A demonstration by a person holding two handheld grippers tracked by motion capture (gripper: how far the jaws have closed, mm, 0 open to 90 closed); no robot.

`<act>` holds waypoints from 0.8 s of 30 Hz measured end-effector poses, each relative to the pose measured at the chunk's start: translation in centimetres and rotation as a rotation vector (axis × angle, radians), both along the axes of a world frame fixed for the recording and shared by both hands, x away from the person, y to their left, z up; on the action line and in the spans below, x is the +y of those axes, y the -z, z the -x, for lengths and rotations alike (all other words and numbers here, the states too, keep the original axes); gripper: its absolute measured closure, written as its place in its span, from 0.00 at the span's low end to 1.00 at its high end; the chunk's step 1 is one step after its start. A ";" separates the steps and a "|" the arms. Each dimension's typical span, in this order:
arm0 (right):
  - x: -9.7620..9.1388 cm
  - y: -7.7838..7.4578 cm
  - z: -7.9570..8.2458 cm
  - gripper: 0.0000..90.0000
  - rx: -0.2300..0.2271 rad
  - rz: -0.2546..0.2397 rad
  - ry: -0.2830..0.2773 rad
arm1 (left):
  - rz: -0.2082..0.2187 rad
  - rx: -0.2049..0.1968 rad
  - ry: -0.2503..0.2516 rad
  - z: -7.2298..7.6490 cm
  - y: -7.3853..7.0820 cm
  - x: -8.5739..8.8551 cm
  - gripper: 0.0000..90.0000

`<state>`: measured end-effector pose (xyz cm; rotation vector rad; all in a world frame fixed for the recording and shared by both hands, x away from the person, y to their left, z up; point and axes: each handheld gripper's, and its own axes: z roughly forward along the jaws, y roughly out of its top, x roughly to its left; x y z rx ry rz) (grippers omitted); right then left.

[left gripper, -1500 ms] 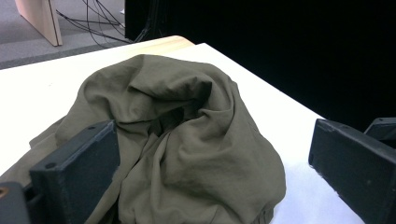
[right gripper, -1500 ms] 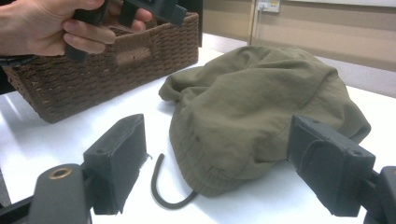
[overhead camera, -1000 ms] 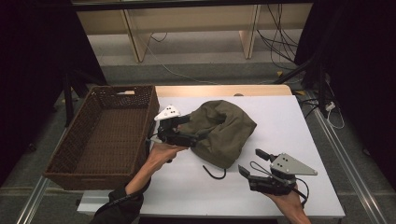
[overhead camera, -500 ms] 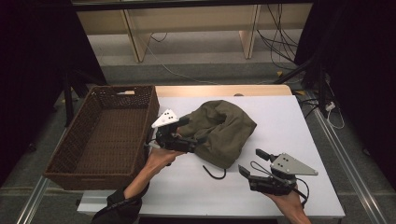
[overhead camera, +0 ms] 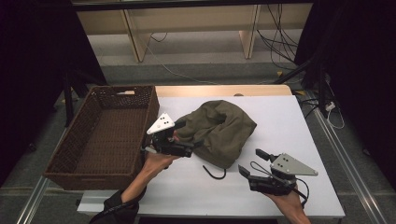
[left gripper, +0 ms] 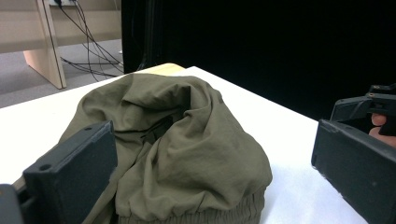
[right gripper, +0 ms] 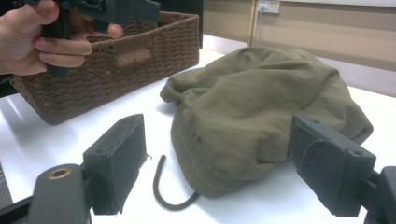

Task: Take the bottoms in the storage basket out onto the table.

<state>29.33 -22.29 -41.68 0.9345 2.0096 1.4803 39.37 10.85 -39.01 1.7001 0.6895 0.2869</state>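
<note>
An olive-green garment (overhead camera: pixel 219 130) is found crumpled in a heap near the middle of the white worktop (overhead camera: pixel 299 121), just right of a brown wicker basket (overhead camera: pixel 109 135) that stands at the worktop's left edge. A dark drawcord (overhead camera: pixel 215 172) is seen curling out from the garment's near hem onto the bare worktop.

The left gripper (overhead camera: pixel 180 140) is held by the left hand (overhead camera: pixel 156 161) at the garment's left edge, between basket and garment, pointing right. In the left gripper view its jaws are seen spread wide, one on each side of the garment (left gripper: pixel 187 149); nothing is clamped between them. Whether the jaw tips touch the cloth cannot be told.

The right gripper (overhead camera: pixel 250 163) is held by the right hand (overhead camera: pixel 287 203) at the near right of the worktop, apart from the garment and pointing left towards it. In the right gripper view its jaws are likewise seen wide apart and empty, with the garment (right gripper: pixel 261 112) and the drawcord (right gripper: pixel 163 191) lying beyond them, and the basket (right gripper: pixel 116 60) and the left hand (right gripper: pixel 37 37) farther off.
</note>
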 end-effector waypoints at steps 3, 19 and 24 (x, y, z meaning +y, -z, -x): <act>0.0 0.0 0.0 0.23 0.002 0.000 0.000 | 0.007 -0.007 -0.004 0.2 0.0 0.1 0.00; 0.0 0.0 0.0 0.23 0.000 0.002 0.004 | 0.005 -0.035 0.003 1.7 0.8 0.8 0.00; 0.0 0.0 0.0 0.23 0.000 -0.003 0.002 | 0.007 -0.049 0.005 2.1 0.9 1.0 0.00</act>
